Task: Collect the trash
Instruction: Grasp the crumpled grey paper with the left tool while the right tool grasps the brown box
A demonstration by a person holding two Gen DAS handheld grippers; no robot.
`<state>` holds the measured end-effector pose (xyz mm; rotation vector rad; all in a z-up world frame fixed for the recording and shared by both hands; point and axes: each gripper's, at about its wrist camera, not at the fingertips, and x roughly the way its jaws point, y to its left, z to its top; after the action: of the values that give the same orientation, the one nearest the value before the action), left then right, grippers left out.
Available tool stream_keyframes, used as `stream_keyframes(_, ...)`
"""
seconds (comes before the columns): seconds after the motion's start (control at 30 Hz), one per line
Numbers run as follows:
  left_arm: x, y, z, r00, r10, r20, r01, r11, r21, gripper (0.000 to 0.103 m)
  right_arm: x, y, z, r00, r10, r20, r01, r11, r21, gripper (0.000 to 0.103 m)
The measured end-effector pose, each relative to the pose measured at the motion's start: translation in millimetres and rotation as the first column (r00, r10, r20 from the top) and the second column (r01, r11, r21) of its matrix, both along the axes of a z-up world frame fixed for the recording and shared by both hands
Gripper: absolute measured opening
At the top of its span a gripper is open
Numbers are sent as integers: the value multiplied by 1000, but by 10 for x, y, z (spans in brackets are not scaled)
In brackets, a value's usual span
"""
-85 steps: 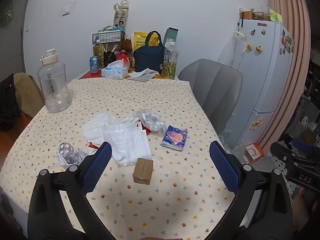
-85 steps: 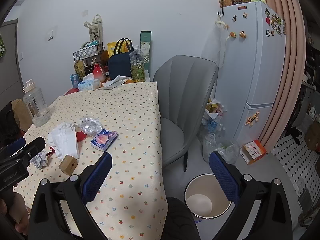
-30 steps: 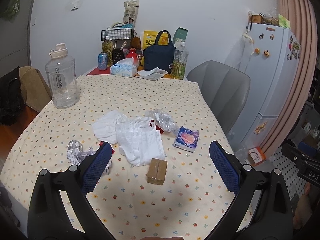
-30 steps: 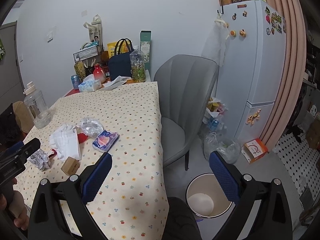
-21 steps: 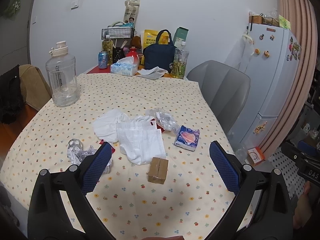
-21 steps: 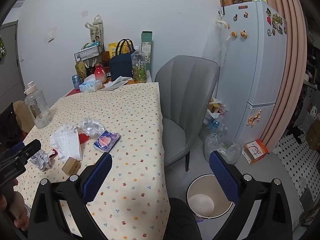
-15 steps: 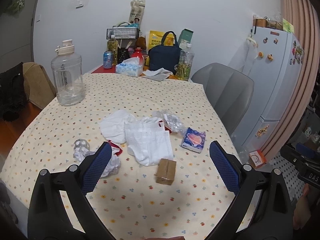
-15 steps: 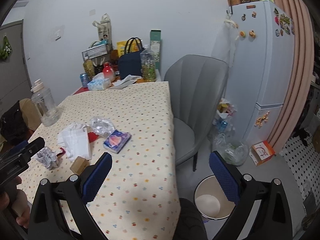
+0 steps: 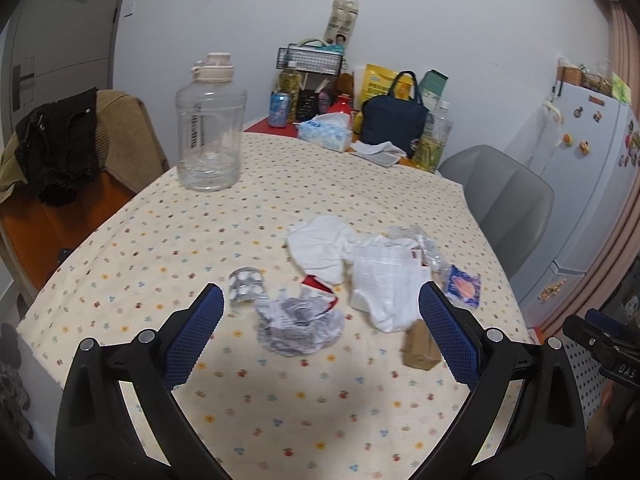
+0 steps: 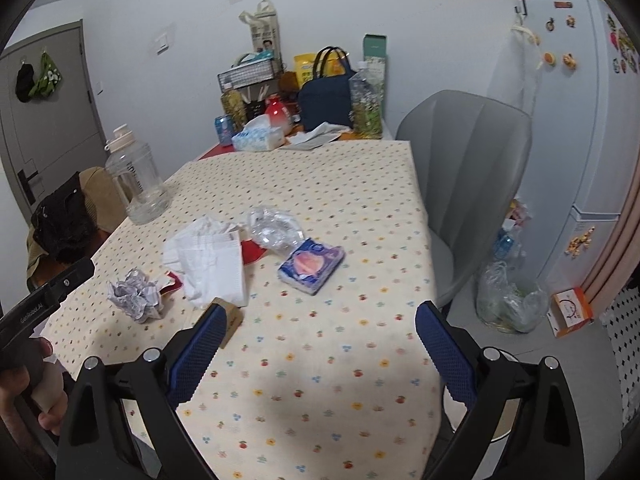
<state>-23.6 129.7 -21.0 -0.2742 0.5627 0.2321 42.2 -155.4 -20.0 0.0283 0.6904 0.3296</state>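
Observation:
Trash lies on the flower-print tablecloth (image 9: 280,400). A crumpled paper ball (image 9: 298,326) (image 10: 136,296) sits nearest, just ahead of my open, empty left gripper (image 9: 320,334). Around it lie a blister pack (image 9: 246,283), white tissues (image 9: 320,248), a white bag (image 9: 388,292) (image 10: 216,268), a small brown box (image 9: 420,346) (image 10: 230,318), crinkled clear plastic (image 10: 276,228) and a blue-pink tissue pack (image 9: 462,288) (image 10: 312,265). My right gripper (image 10: 316,352) is open and empty above the table's near right part.
A big clear water jug (image 9: 210,128) stands at the far left. Bottles, a tissue box (image 9: 326,132) and a navy bag (image 9: 394,128) crowd the far end. A grey chair (image 10: 468,184) and fridge (image 10: 580,120) stand right. A bin rim (image 10: 500,412) shows behind my right finger.
Both grippers have moved forward and leftward over the table. The paper ball is now centred between the left jaws. The bin has slid mostly out of the right view.

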Motion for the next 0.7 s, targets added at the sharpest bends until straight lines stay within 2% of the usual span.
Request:
stream_keyframes(0.2,12,188,-184,999,24,-28,-25,999,-28,96,123,297,-127,996,62,-70,-62,998,10,84)
stream_keyframes(0.43,100,329,-434,996,39,-74,-44,997,-59,82,225,685,-308,983,136,-125,-137,991,1,79)
stream_keyframes(0.57,155,375,-522,996,41,-83,-48,996,-77,82,304,881,-461,974,161,-158,-164,986,-5,78)
stream_keyframes(0.7,233,372,-588,995,31,-98,-39,996,-81,82,409,1049,-642,960,187,-208,-192,981,-2,72)
